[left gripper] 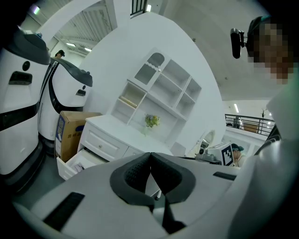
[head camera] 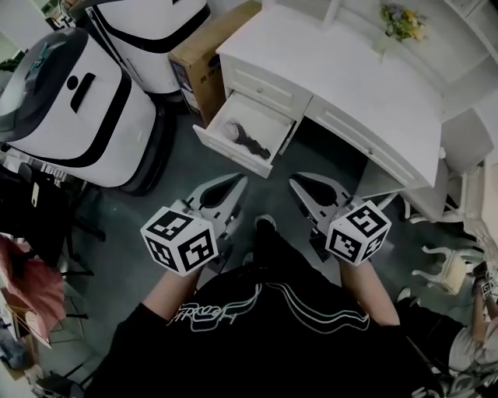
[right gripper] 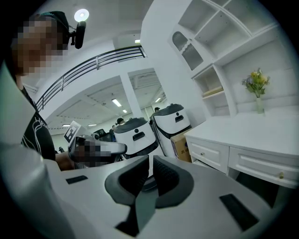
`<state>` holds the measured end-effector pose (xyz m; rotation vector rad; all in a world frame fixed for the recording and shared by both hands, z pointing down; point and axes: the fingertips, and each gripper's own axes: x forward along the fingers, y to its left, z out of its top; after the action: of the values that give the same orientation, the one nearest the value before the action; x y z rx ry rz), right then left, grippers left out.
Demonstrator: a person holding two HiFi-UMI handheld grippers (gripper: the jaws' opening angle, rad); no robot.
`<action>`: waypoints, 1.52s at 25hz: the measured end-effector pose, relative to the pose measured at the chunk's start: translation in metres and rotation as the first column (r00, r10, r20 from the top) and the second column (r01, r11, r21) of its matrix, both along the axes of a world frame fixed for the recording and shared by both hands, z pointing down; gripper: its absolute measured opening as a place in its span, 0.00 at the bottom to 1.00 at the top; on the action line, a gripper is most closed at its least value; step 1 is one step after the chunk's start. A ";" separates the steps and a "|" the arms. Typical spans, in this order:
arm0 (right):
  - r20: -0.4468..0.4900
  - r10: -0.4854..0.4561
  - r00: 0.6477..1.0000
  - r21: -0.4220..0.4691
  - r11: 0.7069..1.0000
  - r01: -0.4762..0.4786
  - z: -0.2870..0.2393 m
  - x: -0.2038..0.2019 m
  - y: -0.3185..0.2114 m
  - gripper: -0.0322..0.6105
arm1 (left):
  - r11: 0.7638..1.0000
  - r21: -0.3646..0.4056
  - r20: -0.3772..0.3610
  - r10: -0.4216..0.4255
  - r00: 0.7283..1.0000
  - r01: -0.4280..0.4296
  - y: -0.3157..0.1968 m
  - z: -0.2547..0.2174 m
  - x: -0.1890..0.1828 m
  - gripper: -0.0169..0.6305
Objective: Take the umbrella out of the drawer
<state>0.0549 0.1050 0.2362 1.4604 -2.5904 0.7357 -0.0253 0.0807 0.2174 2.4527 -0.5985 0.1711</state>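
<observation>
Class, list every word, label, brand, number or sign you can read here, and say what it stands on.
Nothing can be read for certain.
On the cardboard box: blue print on its side, too blurred.
On the black shirt: white scripted print, too blurred.
On the left hand-held gripper and right hand-held gripper: square marker patterns only, no words.

A brown cardboard box (head camera: pixel 208 56) is seen between the white worktop (head camera: pixel 366 89) and two white, black-banded machines (head camera: pixel 74 109). Yellow flowers (head camera: pixel 402 22) are set near the worktop's back.
</observation>
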 end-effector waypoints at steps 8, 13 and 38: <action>0.003 -0.068 0.998 -0.026 0.997 0.068 0.016 0.016 -0.086 0.13 | 0.998 -0.043 0.032 -0.054 0.998 0.055 -0.076 0.023 0.015 0.06; 0.030 -0.111 0.993 -0.017 0.994 0.111 0.032 0.039 -0.157 0.13 | 0.994 -0.062 0.054 -0.084 0.995 0.087 -0.146 0.042 0.039 0.06; -0.234 -0.417 0.878 -0.429 0.855 0.291 0.436 0.020 -0.344 0.37 | 0.924 -0.296 0.152 -0.206 0.967 0.243 -0.303 0.311 0.009 0.06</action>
<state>0.0746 -0.2391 0.6725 0.8609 -2.2130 0.8122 -0.0165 -0.2226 0.5279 2.0606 -0.8327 0.2955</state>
